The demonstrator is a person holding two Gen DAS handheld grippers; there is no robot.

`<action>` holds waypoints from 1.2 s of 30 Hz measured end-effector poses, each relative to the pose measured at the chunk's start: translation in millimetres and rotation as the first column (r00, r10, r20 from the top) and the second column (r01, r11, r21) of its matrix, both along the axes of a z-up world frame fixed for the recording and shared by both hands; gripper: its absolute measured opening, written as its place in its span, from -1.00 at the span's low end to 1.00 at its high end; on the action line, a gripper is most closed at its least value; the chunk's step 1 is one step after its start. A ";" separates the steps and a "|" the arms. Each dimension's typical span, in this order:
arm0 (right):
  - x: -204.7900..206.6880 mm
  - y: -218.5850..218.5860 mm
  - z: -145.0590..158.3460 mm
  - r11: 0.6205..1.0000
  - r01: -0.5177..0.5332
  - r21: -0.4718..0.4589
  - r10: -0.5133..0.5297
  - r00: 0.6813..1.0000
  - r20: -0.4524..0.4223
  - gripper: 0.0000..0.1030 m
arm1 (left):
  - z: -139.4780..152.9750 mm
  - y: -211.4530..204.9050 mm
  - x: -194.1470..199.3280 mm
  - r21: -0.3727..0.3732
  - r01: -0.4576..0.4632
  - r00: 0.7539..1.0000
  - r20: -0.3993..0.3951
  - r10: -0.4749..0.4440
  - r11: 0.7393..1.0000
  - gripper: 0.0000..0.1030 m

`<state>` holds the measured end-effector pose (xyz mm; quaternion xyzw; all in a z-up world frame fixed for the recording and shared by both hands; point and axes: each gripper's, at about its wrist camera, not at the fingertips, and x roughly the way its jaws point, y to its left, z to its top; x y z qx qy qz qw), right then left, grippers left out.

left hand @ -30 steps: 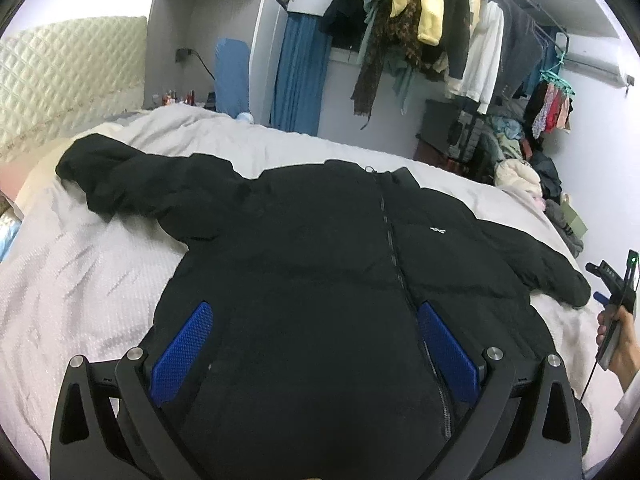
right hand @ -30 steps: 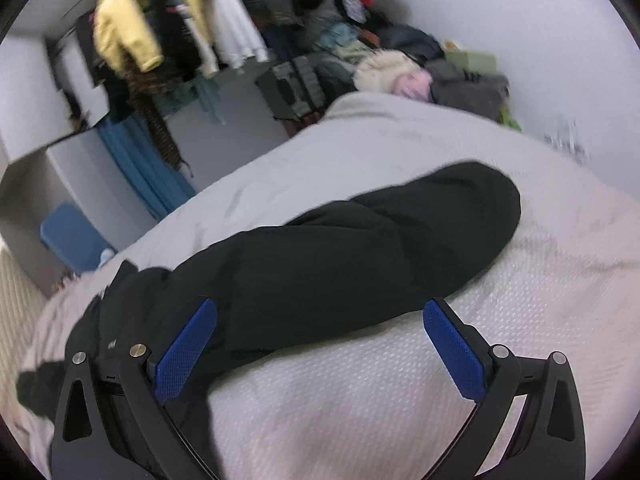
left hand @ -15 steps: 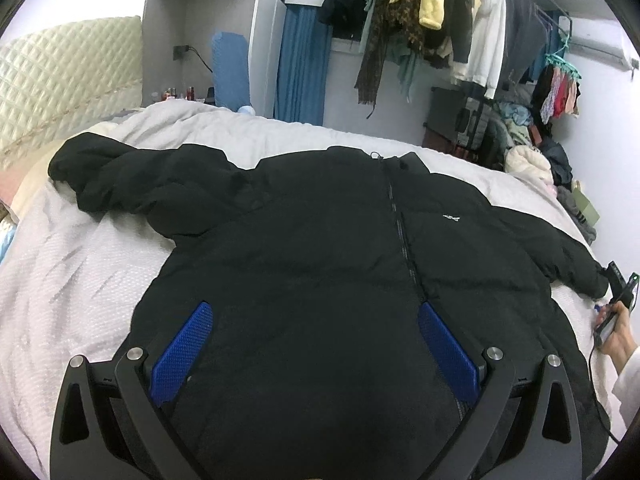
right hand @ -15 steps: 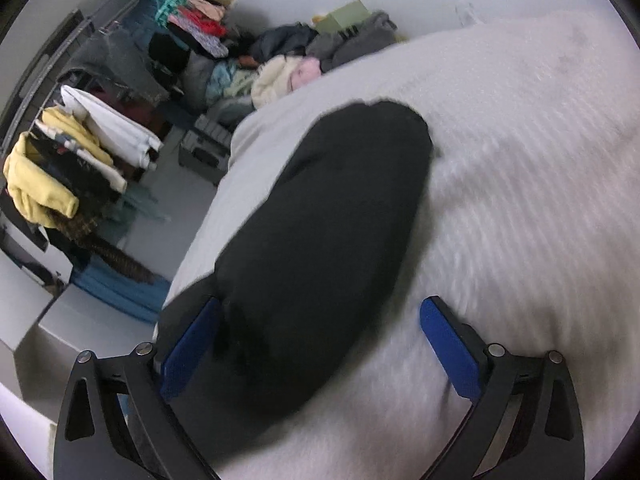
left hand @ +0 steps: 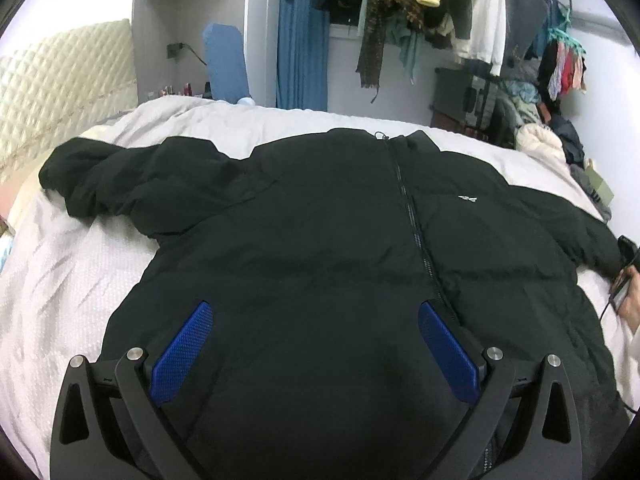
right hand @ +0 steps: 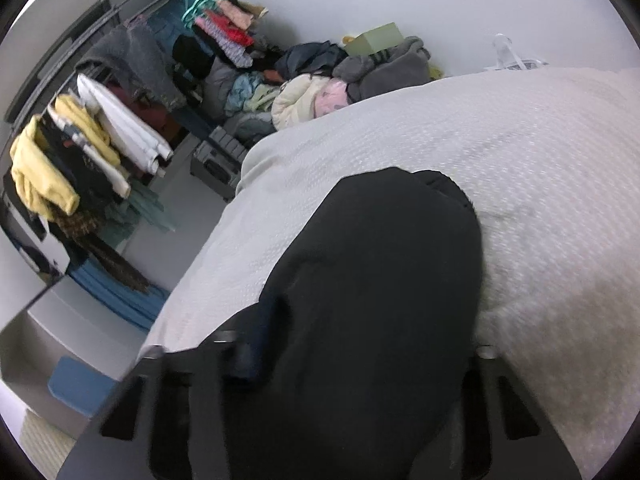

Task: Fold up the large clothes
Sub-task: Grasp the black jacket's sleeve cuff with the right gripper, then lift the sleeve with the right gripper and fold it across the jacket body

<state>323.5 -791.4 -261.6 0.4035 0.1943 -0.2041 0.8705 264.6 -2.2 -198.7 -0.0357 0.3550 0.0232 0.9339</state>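
A large black puffer jacket (left hand: 320,232) lies face up and zipped on the white bed (left hand: 60,264), both sleeves spread out. My left gripper (left hand: 316,352) is open, hovering over the jacket's lower front, its blue pads apart and empty. In the right wrist view the jacket's right sleeve (right hand: 384,280) fills the space between the jaws of my right gripper (right hand: 352,360); the sleeve hides the pads, so I cannot tell whether they press on it. The right gripper also shows in the left wrist view (left hand: 626,264) at the sleeve's cuff.
A quilted headboard (left hand: 60,92) stands at the left. A clothes rack (left hand: 440,8) with hanging garments and a pile of clothes (right hand: 320,84) stand beyond the bed's far side. A white wall (right hand: 440,0) lies past the bed.
My right gripper has swung round and moved onto the sleeve end, which now sits between its jaws. My left gripper has drawn back and risen slightly over the jacket.
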 end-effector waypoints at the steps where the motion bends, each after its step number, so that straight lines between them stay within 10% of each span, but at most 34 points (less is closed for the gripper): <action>1: 2.8 2.6 6.0 0.999 -0.013 -0.035 0.013 1.000 -0.023 -0.65 | 0.4 -2.1 -0.1 0.006 0.002 1.000 0.001 -0.002 1.000 1.00; 18: -16.0 58.0 196.0 0.940 -0.042 -0.338 0.043 0.999 -0.005 -0.92 | 23.6 13.7 -20.3 0.041 -0.020 0.994 0.107 0.015 0.999 1.00; 29: 14.2 244.0 351.7 0.798 -0.255 -0.547 0.343 0.937 0.065 -0.91 | 40.9 27.0 -41.6 0.083 -0.023 0.987 0.158 0.010 0.996 1.00; 36: 50.0 394.6 383.5 0.659 -0.407 -0.632 0.528 0.849 0.003 -0.91 | 52.0 34.9 -53.4 0.119 0.003 0.986 0.163 -0.023 0.993 1.00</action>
